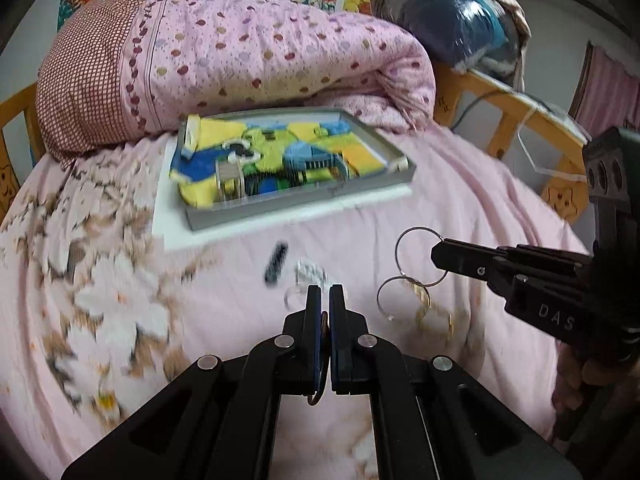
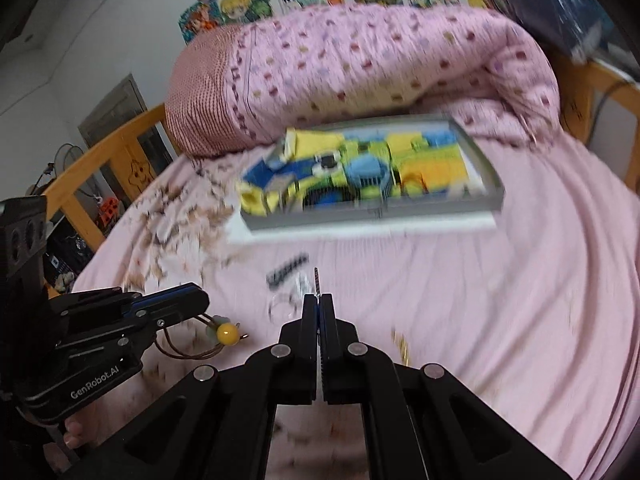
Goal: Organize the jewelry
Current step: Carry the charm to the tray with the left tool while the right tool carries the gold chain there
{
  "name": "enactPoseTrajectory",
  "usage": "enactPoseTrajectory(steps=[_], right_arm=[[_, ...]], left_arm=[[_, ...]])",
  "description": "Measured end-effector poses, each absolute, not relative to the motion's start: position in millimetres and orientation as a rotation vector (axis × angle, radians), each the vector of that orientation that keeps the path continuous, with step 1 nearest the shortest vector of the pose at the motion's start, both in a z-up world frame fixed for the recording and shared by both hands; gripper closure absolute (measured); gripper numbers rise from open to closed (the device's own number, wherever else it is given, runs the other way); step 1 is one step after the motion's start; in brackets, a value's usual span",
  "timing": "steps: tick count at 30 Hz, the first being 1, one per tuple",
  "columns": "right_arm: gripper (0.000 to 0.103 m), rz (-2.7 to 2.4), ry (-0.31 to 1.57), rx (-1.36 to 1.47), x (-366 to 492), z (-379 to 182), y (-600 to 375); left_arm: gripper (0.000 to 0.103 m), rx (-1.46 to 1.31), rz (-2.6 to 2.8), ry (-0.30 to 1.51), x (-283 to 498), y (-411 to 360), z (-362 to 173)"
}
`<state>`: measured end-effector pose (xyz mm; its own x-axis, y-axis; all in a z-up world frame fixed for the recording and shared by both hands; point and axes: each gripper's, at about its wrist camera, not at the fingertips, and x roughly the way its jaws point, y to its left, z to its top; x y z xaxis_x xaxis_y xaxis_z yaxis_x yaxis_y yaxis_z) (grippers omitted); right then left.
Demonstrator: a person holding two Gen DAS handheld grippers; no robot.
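On pink bedsheet (image 2: 500, 300): grey tray (image 2: 486, 172), quilt (image 2: 360, 72), jewelry perhaps blurred.

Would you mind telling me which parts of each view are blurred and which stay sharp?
Left wrist view: the grey tray and floral sheet smear, while the right gripper and its silver rings stay crisp. Right wrist view: tray and bedding smear; the left gripper and yellow bead stay sharp.
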<state>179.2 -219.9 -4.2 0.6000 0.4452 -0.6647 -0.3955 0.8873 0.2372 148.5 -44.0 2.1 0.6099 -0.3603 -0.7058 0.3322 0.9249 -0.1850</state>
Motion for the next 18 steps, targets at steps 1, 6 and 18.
enactPoseTrajectory(steps=[1,6,18], right_arm=[[0.101,0.492,0.776,0.067,186.6,0.7,-220.1],[0.101,0.503,0.720,0.076,233.2,22.8,-220.8],[0.101,0.457,0.702,0.109,337.3,23.9,-239.3]], left_arm=[[0.101,-0.045,-0.401,0.818,154.8,-42.9,5.5],[0.101,-0.039,-0.386,0.770,198.9,-45.0,24.8],[0.101,-0.141,-0.383,0.752,302.9,-43.3,17.6]])
